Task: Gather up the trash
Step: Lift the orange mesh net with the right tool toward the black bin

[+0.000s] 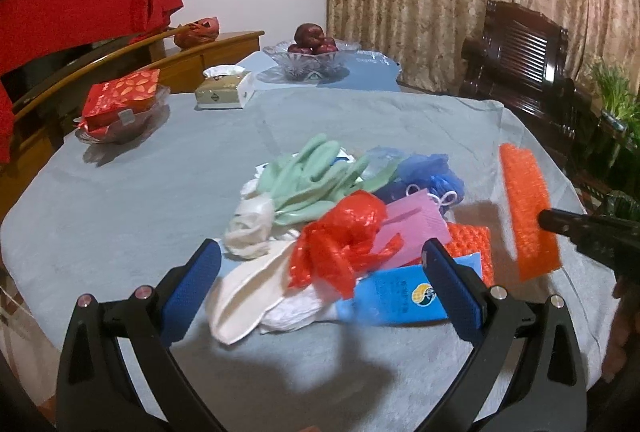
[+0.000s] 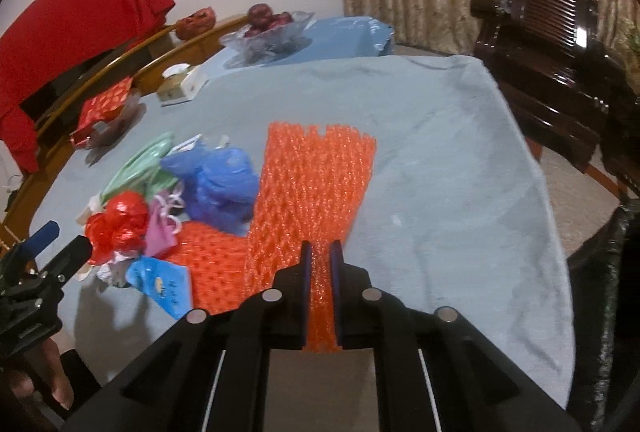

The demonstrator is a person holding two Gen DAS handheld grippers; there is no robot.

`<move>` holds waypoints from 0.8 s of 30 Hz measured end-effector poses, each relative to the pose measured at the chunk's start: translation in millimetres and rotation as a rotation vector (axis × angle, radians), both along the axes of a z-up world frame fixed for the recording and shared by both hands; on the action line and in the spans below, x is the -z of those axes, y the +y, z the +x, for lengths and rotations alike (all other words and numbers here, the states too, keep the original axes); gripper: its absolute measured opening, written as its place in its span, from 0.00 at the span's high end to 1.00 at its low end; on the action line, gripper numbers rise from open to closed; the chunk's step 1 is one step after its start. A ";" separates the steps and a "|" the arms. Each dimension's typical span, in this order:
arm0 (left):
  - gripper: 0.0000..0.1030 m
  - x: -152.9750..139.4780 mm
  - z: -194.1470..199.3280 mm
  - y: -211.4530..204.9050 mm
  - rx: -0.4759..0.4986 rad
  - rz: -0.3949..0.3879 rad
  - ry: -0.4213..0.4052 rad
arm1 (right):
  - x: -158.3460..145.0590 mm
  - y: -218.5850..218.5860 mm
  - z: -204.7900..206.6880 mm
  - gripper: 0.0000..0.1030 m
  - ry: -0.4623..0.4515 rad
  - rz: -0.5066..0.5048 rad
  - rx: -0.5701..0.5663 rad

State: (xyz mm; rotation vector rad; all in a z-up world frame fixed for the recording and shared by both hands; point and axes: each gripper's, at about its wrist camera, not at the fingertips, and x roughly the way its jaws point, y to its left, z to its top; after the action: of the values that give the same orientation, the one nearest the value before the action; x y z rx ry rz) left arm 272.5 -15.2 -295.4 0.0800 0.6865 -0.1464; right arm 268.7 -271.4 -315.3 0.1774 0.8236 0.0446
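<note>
Jaws of right gripper (image 2: pixel 321 252) pinch bumpy orange foam netting (image 2: pixel 316 175).

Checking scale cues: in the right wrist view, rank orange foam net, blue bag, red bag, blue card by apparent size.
1. Orange foam net, though nearest the camera.
2. Blue bag.
3. Red bag and blue card: too alike to rank.

Blue packet (image 1: pixel 394 296) lies partly hidden; its print seems too blurred.
</note>
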 end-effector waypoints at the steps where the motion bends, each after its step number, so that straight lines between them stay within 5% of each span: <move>1: 0.14 2.0 2.2 -1.6 0.001 0.001 0.005 | -0.8 -2.6 -1.9 0.91 -0.003 -0.016 0.011; 4: 0.33 10.4 9.8 -3.8 0.021 -0.016 0.045 | -4.9 -8.6 -9.4 0.91 -0.016 -0.061 0.049; 8: 0.36 14.3 13.2 -7.3 0.025 -0.009 0.051 | -12.1 -11.2 -19.9 0.91 -0.034 -0.079 0.081; 11: 0.49 16.1 14.2 -8.7 0.031 -0.015 0.062 | -14.4 -11.0 -24.3 0.91 -0.035 -0.079 0.084; 16: 0.88 15.5 15.5 -8.5 0.040 -0.015 0.081 | -17.6 -9.7 -30.4 0.91 -0.032 -0.073 0.084; 24: 0.95 -14.3 4.7 -4.1 0.041 -0.044 0.028 | -39.1 -8.1 -47.0 0.91 -0.065 -0.086 0.088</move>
State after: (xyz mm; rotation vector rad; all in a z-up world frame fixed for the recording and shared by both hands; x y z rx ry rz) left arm 277.2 -19.4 -281.1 0.0504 0.7094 -0.2024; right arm 221.7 -279.5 -276.2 0.1299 0.7508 -0.0673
